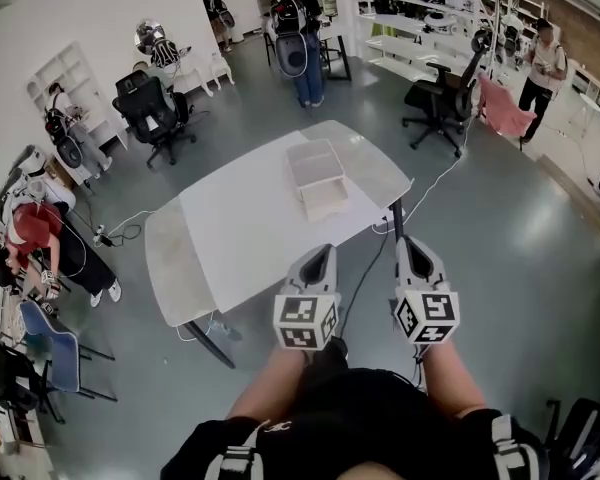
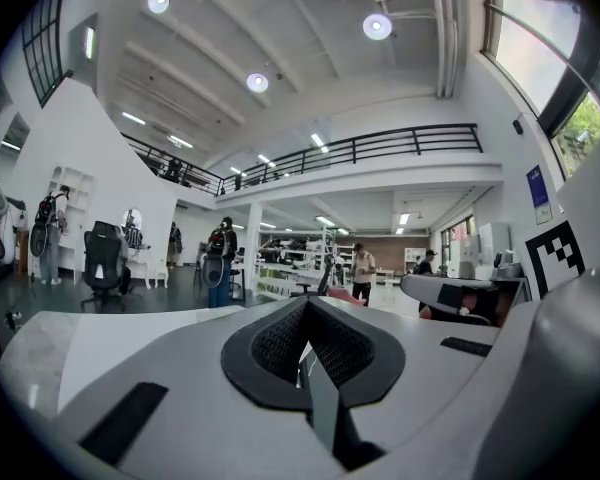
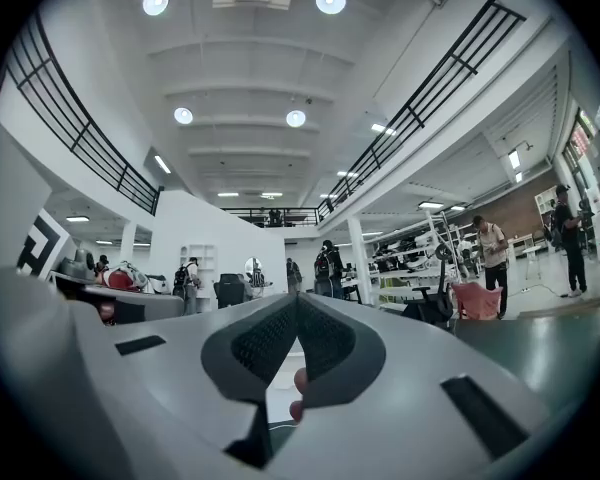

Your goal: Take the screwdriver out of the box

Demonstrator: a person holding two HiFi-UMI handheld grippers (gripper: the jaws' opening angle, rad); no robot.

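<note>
Head view: box (image 1: 323, 204) well beyond left tongs (image 1: 320, 252), right tongs (image 1: 412, 241) (both closed, empty)

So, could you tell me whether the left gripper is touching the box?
Apart. The head view shows a stretch of bare tabletop between the left gripper and the box.

I see the box (image 1: 315, 176) lying flat on the white table (image 1: 240, 228), toward its far right part. It is a pale, shallow, rectangular box, open at the top, with its long side running near to far. From here I cannot make out the screwdriver inside it.
</note>
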